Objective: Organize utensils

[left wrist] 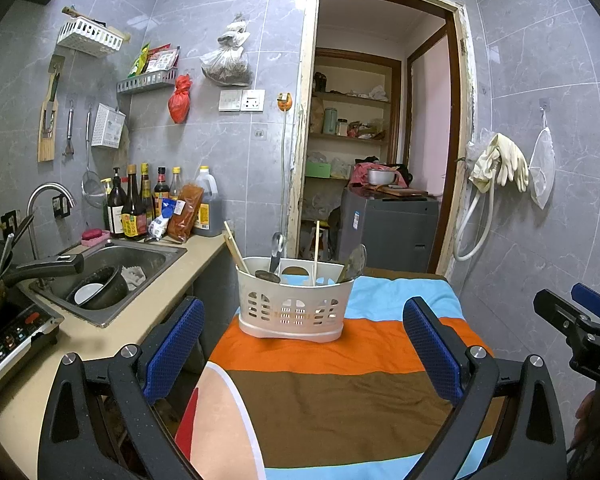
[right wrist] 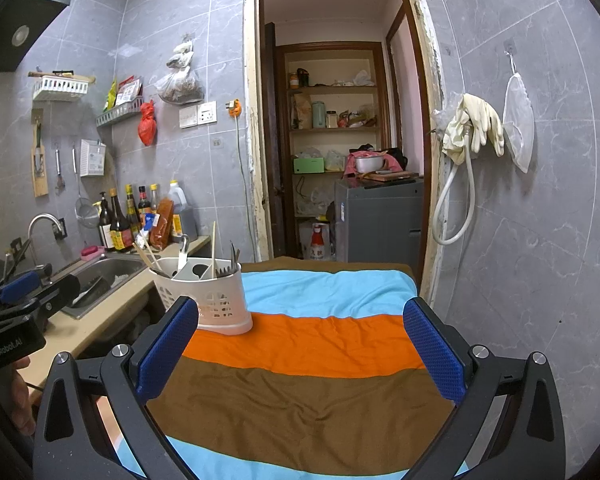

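Note:
A cream utensil caddy (left wrist: 292, 308) with slotted sides stands on the striped cloth (left wrist: 332, 400), at the far middle of it. Inside lean chopsticks (left wrist: 236, 247), a ladle (left wrist: 277, 252) and a spoon (left wrist: 355, 263). My left gripper (left wrist: 302, 350) is open and empty, hovering short of the caddy. In the right wrist view the caddy (right wrist: 212, 300) sits to the left, holding chopsticks (right wrist: 213, 246) and forks (right wrist: 233, 258). My right gripper (right wrist: 300, 350) is open and empty over the cloth (right wrist: 320, 360), right of the caddy. Each view shows the other gripper (left wrist: 580, 320) (right wrist: 24, 300) at its edge.
A counter (left wrist: 112, 344) runs along the left with a steel sink (left wrist: 112, 280) holding a pot and bowl, a pan handle (left wrist: 48, 268), an induction cooker (left wrist: 12, 340) and sauce bottles (left wrist: 140, 208). A doorway (left wrist: 380, 140) opens behind the table. Gloves (left wrist: 504, 160) hang on the right wall.

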`<action>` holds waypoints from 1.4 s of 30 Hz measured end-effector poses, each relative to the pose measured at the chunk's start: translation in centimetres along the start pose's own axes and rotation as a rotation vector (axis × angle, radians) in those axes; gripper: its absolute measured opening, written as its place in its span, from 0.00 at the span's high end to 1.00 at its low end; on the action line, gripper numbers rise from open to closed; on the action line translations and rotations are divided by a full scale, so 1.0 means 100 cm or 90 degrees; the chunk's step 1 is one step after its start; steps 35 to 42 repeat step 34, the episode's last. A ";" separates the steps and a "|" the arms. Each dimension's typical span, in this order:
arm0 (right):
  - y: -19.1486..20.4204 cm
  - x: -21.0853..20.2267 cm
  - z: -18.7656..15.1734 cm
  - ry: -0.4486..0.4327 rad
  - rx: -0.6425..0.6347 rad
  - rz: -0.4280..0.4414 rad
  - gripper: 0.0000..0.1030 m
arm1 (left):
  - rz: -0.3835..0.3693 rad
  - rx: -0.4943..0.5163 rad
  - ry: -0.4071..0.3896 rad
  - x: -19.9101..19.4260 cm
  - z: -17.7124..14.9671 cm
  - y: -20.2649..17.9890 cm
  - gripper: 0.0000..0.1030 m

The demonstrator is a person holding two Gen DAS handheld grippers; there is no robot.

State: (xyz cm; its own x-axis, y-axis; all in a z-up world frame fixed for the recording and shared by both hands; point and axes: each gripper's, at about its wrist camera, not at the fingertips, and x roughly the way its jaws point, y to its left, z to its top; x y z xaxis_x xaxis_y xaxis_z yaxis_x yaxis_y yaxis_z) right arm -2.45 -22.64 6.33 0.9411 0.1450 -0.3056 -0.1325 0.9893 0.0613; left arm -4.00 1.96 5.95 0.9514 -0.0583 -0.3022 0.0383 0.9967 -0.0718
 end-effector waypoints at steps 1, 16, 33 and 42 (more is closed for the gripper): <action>0.000 0.000 0.000 0.000 0.000 0.000 0.00 | 0.001 0.000 0.000 0.000 0.000 0.000 0.06; -0.001 0.000 0.001 0.000 0.000 0.001 0.00 | 0.003 0.000 0.003 0.001 0.000 0.000 0.06; 0.000 0.001 0.002 0.003 0.000 0.002 0.00 | 0.009 0.001 0.012 0.004 -0.006 -0.004 0.06; 0.000 0.001 0.002 0.003 0.000 0.001 0.00 | 0.009 0.002 0.013 0.003 -0.006 -0.004 0.06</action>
